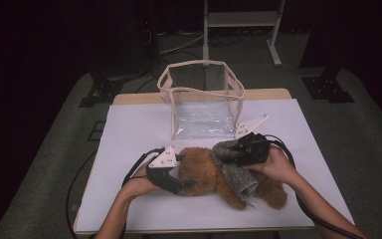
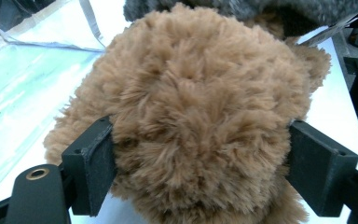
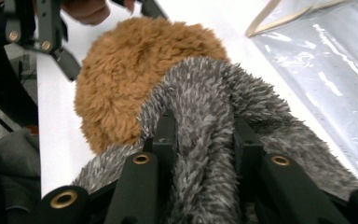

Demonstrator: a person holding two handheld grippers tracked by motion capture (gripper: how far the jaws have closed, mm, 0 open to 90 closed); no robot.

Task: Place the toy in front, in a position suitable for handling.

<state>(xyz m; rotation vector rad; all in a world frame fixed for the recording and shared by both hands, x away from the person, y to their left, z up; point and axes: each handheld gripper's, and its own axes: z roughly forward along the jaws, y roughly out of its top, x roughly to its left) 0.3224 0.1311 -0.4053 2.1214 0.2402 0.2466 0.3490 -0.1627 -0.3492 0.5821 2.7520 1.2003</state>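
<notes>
A brown plush teddy bear [image 1: 204, 172] lies on its side across the white table [image 1: 129, 134]. A grey fuzzy cloth [image 1: 238, 179] is wrapped round its middle. My left gripper [image 1: 185, 185] is shut on the bear's head. In the left gripper view its pads [image 2: 95, 158] press into the brown fur [image 2: 200, 84] from both sides. My right gripper [image 1: 236, 149] reaches in from the right and is shut on a bunched fold of the grey cloth [image 3: 200, 84]. Beyond that fold is the bear's head [image 3: 121, 70].
A clear plastic bag [image 1: 201, 99] with beige trim stands open-topped behind the bear, near the table's far edge. Cables trail from both grippers over the table's front corners. A metal stand [image 1: 241, 30] is on the floor beyond the table.
</notes>
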